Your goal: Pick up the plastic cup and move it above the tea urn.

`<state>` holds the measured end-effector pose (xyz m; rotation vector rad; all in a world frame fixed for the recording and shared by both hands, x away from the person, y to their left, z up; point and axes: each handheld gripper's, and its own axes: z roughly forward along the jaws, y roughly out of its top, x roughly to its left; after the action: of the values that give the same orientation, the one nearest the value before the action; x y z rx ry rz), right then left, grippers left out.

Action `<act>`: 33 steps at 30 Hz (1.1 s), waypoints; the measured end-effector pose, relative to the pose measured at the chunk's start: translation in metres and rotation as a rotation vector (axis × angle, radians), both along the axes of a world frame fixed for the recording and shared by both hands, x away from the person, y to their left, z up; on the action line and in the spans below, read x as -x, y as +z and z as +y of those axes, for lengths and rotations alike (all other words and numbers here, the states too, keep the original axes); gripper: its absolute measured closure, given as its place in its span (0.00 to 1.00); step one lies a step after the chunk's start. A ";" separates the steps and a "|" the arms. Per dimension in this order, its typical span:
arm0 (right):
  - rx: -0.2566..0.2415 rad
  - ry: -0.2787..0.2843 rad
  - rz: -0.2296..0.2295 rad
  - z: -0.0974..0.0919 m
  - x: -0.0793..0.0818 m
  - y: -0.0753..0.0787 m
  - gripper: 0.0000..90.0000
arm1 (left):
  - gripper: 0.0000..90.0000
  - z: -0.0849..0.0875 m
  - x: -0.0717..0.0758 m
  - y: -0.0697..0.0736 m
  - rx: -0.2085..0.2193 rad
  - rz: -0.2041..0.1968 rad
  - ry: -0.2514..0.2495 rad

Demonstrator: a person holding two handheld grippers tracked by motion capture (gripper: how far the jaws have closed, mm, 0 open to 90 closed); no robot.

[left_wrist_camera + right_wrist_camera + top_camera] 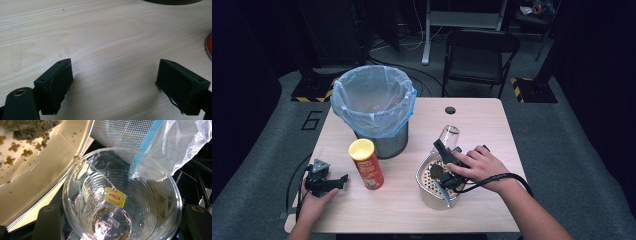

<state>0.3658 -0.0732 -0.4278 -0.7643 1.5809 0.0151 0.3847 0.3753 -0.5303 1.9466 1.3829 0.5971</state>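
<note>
My right gripper (pixel 446 151) is shut on a clear plastic cup (pixel 450 135), tipped on its side at the far rim of a round metal pot (pixel 426 194) with a perforated insert. In the right gripper view the cup (pixel 150 202) sits between both jaws with its mouth towards the camera. A yellow tea tag (pixel 115 196) sticks inside it, and a string runs up to a wet tea bag (pixel 30 130) in the pot (pixel 50 177). Brown tea bits cling to the cup and pot. My left gripper (pixel 343 179) rests open on the table (pixel 105 40), nothing between its jaws.
A mesh bin (pixel 384 145) with a blue plastic liner (pixel 372 97) stands at the table's back left. A red crisp can (pixel 368 165) with a yellow lid stands between the left gripper and the pot. A black folding chair (pixel 479 55) is beyond the table.
</note>
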 end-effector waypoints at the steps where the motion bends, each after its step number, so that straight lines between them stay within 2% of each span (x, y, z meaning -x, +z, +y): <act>1: 0.004 0.000 -0.004 0.000 0.000 0.000 0.37 | 0.15 0.000 0.000 0.000 0.000 0.000 0.000; 2: 0.087 -0.002 -0.024 0.001 0.000 0.005 0.37 | 0.15 0.000 0.000 0.000 0.000 0.000 0.000; 5: 0.102 -0.012 -0.015 0.001 0.001 0.007 0.37 | 0.15 0.000 0.000 0.000 0.000 0.000 0.000; 8: 0.096 -0.005 -0.033 0.001 0.002 0.007 0.37 | 0.15 0.000 0.000 0.000 0.000 0.001 0.000; 10: 0.102 -0.009 -0.022 0.001 0.002 0.006 0.37 | 0.15 0.000 0.000 0.000 0.000 0.000 0.000; 13: 0.016 0.001 -0.008 0.001 0.001 0.000 0.37 | 0.15 0.000 0.000 0.000 0.000 0.000 0.000; 14: 0.007 0.002 -0.006 0.001 0.001 0.000 0.37 | 0.15 0.000 0.000 0.000 0.000 0.000 0.000; 17: 0.027 0.001 -0.011 0.001 0.001 0.002 0.37 | 0.15 0.000 0.000 0.000 0.000 0.000 0.000; 18: 0.093 -0.001 -0.025 0.001 0.001 0.005 0.37 | 0.15 0.000 0.000 0.000 -0.001 0.000 0.000; 19: 0.101 -0.006 -0.025 0.001 0.002 0.006 0.37 | 0.15 0.000 0.000 0.000 -0.001 0.000 0.000; 22: 0.102 -0.007 -0.026 0.001 0.002 0.006 0.37 | 0.15 0.000 0.000 0.000 -0.001 0.000 0.000; 23: 0.083 0.001 -0.027 0.001 0.001 0.004 0.37 | 0.15 0.000 0.000 0.000 0.000 0.000 0.000; 24: 0.099 -0.006 -0.028 0.001 0.002 0.006 0.37 | 0.15 0.000 0.000 0.000 0.000 0.000 0.000; 26: 0.080 0.001 -0.028 0.001 0.001 0.004 0.37 | 0.15 0.000 0.000 0.000 -0.001 0.000 0.000; 33: 0.105 -0.006 -0.027 0.001 0.002 0.006 0.36 | 0.15 0.000 0.000 0.000 0.000 0.001 0.000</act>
<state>0.3639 -0.0720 -0.4219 -0.8387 1.5675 -0.0827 0.3846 0.3752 -0.5302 1.9471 1.3837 0.5956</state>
